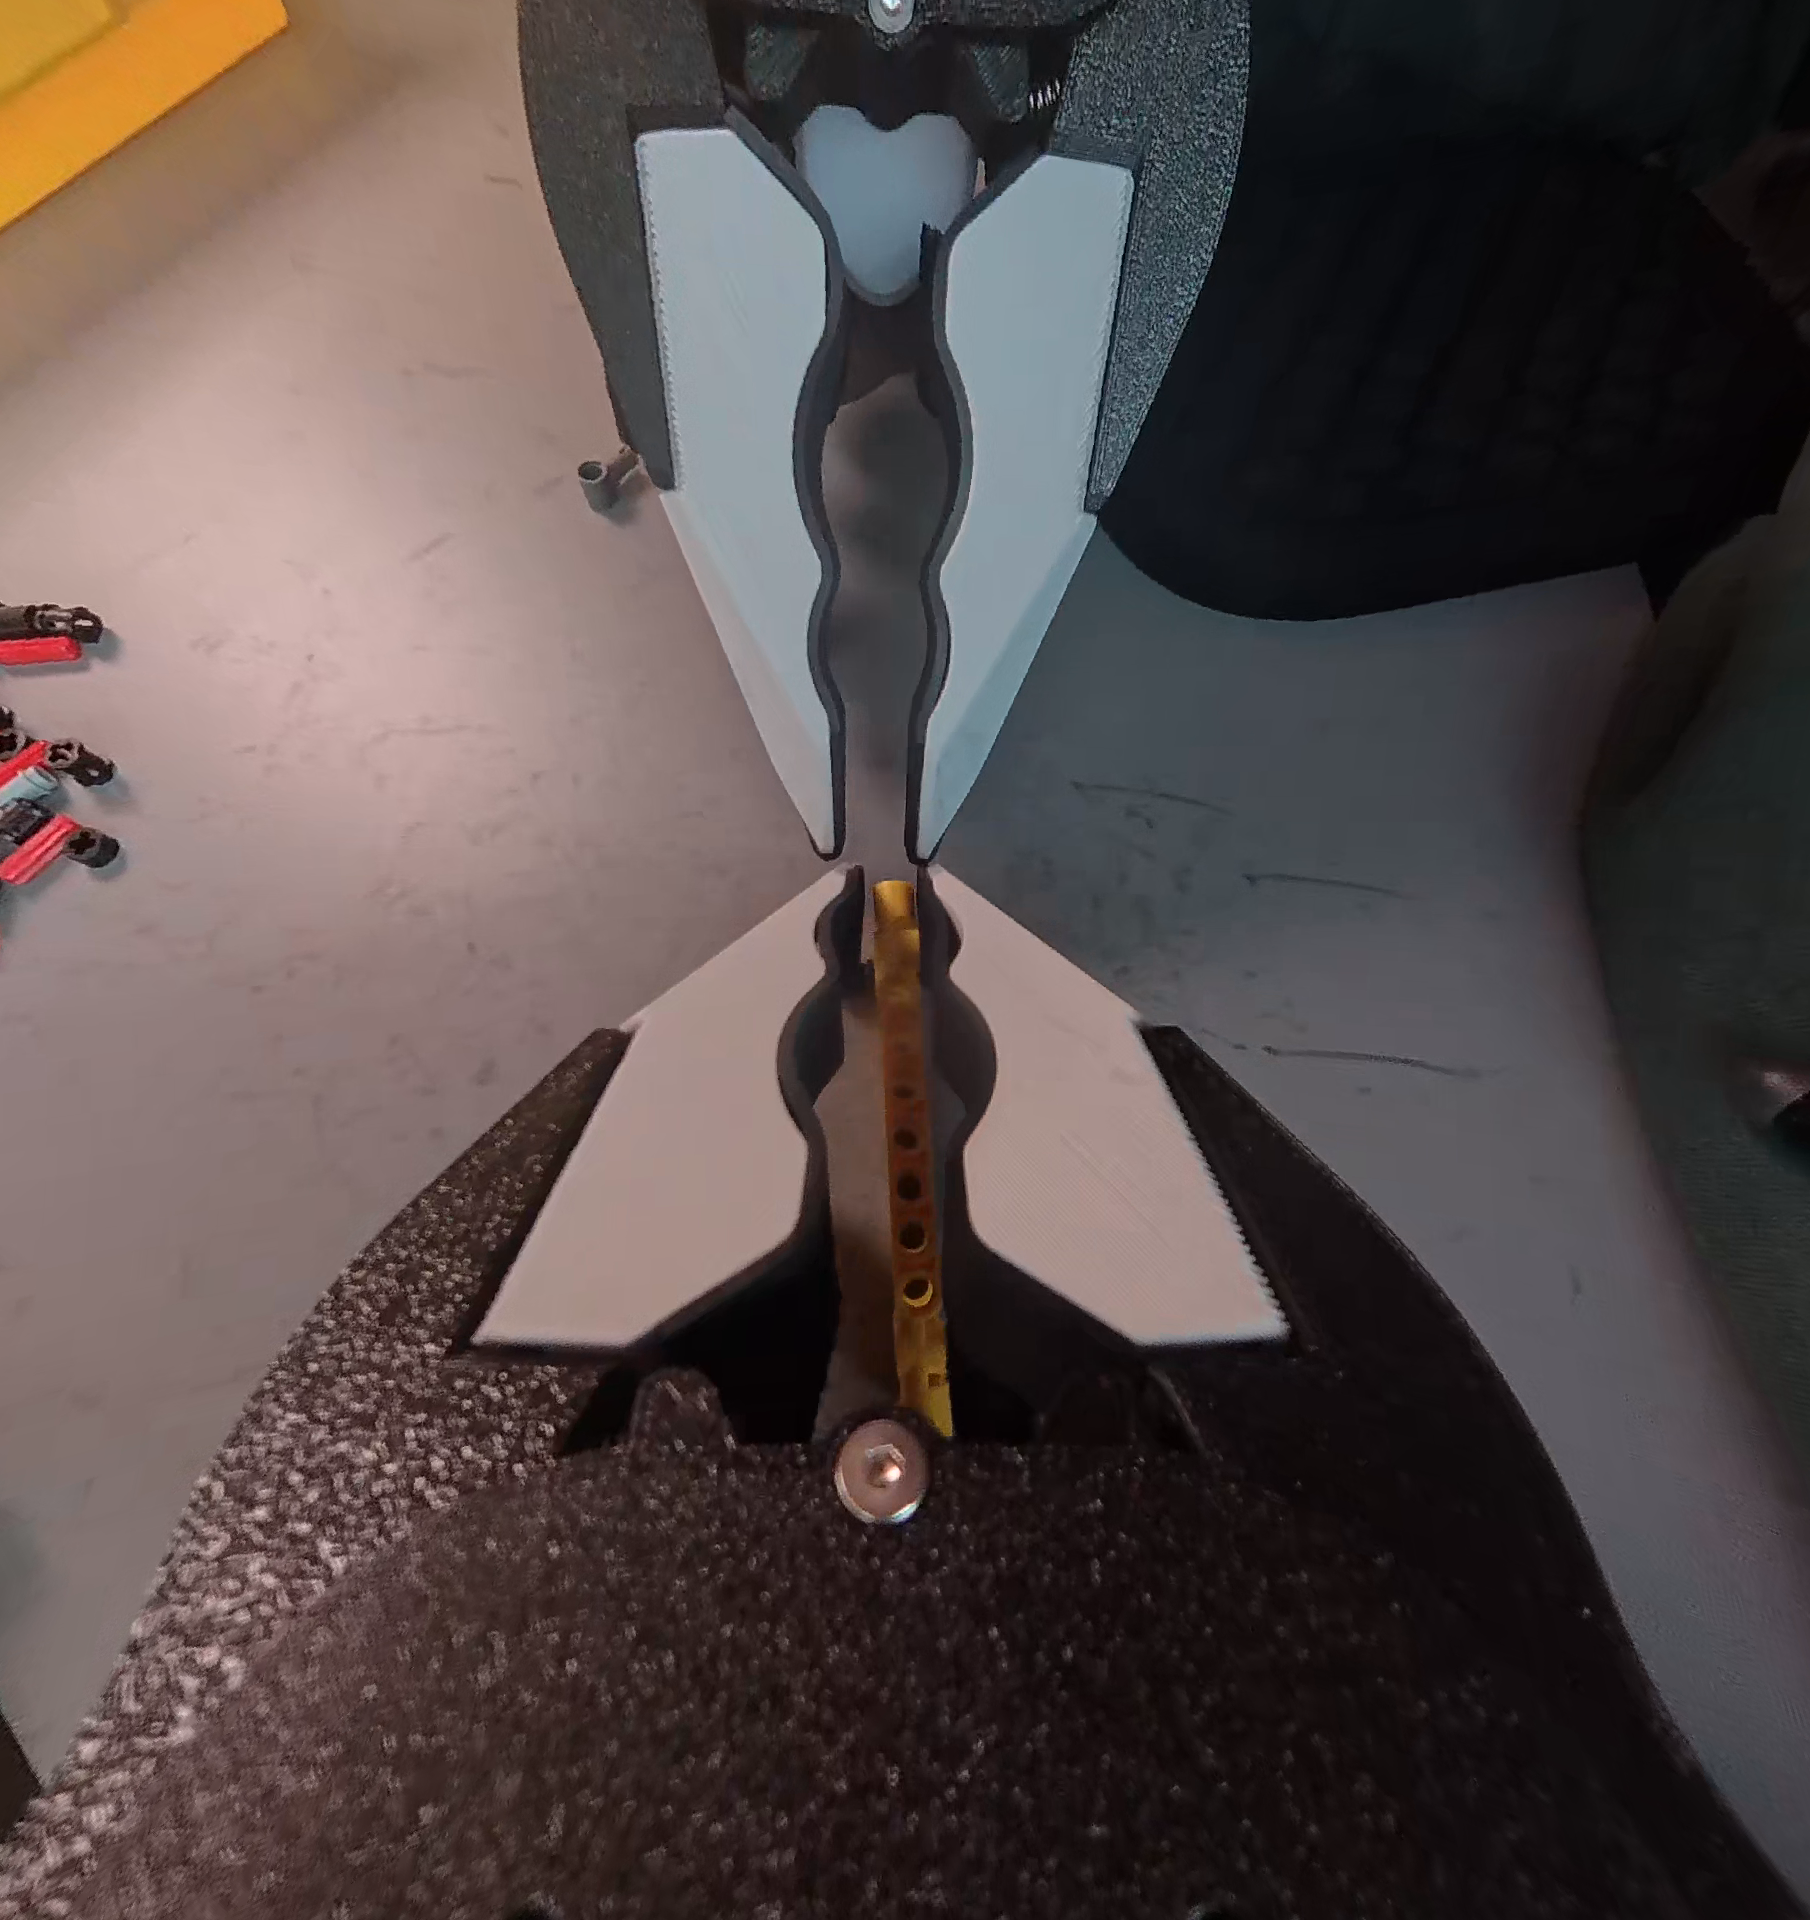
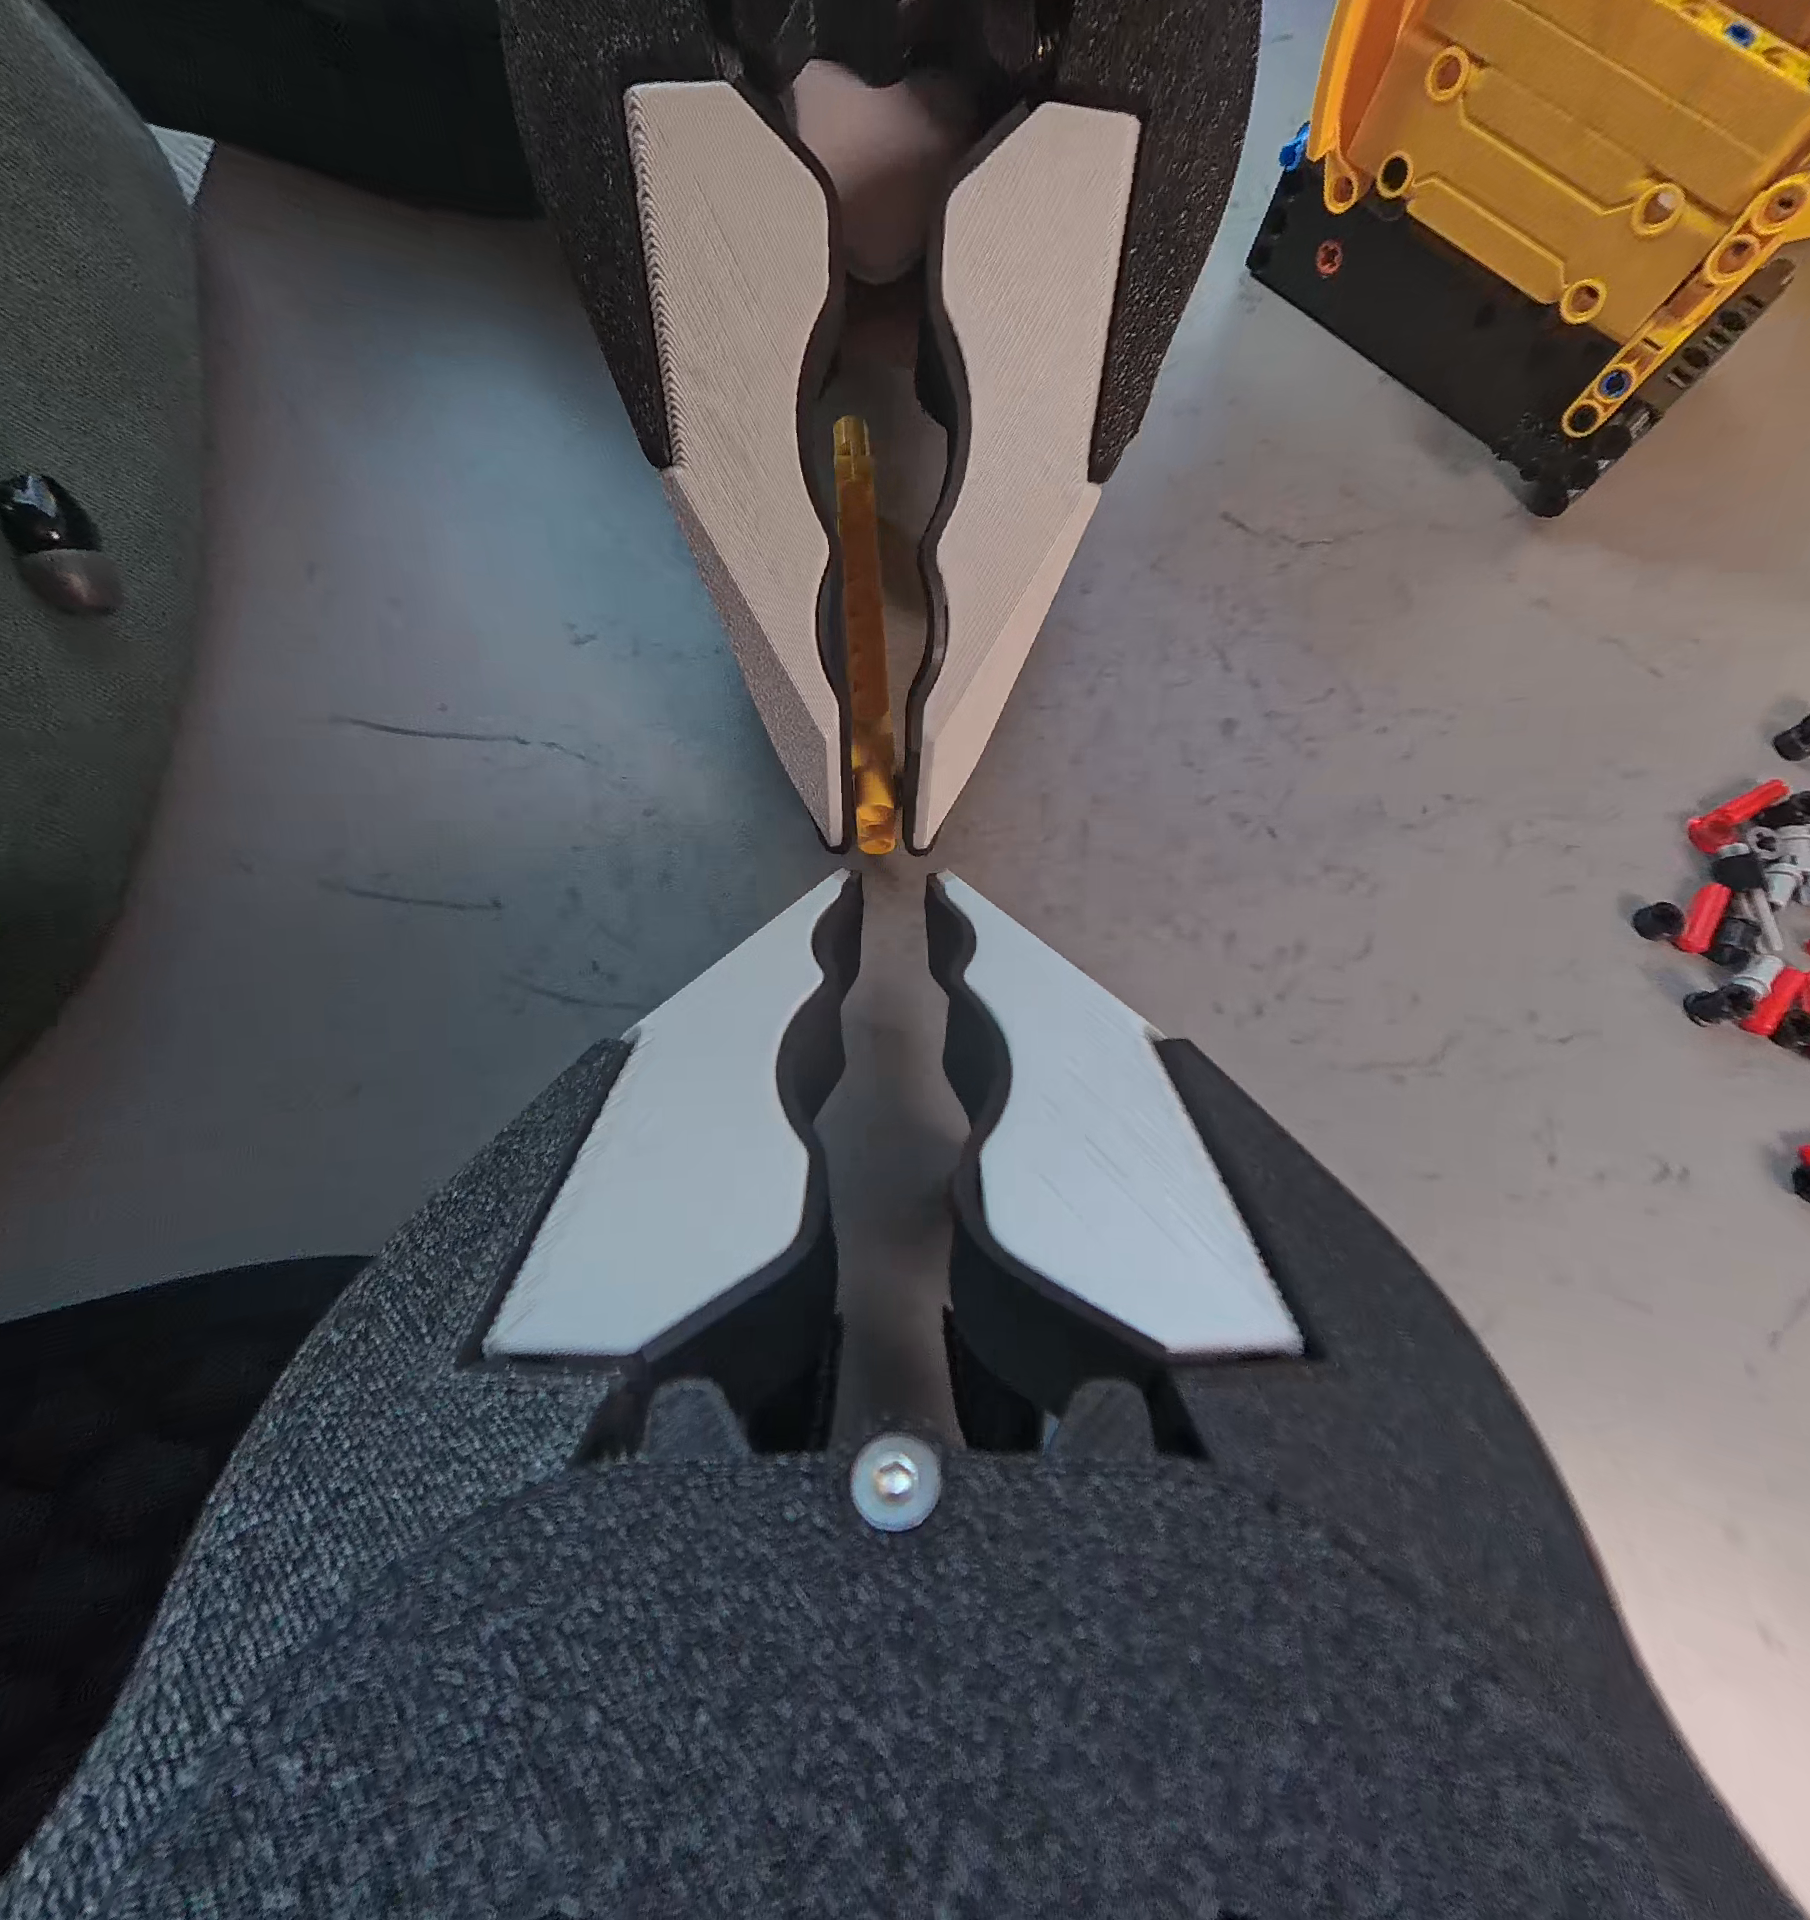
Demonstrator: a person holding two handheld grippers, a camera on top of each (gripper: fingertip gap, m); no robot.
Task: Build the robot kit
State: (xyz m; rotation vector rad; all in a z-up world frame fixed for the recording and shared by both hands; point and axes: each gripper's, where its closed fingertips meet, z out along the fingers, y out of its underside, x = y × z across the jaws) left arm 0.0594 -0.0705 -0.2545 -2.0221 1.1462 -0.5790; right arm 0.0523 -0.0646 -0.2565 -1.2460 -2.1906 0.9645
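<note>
The two grippers face each other tip to tip above a pale grey table [image 1: 361, 1039]. My left gripper [image 1: 885, 878] fills the bottom of the left wrist view and is shut on a long yellow beam with holes [image 1: 906, 1143], which lies along its jaws. In the right wrist view the left gripper [image 2: 877, 847] comes from the top with the beam [image 2: 861, 623] between its fingers. My right gripper [image 2: 890, 881] is at the bottom there, its jaws a narrow gap apart with nothing between them. Its tips stop just short of the beam's end. It also shows in the left wrist view [image 1: 875, 854].
A pile of small red, black and grey pieces [image 2: 1794, 935] lies on the table, also seen in the left wrist view [image 1: 18, 769]. A yellow and black built model [image 2: 1566, 208] stands at the back. A lone black pin [image 1: 605, 480] lies apart. Grey-green upholstery [image 2: 39, 520] borders the table. Only a small space, under 4 cm, lies between the two pairs of fingers.
</note>
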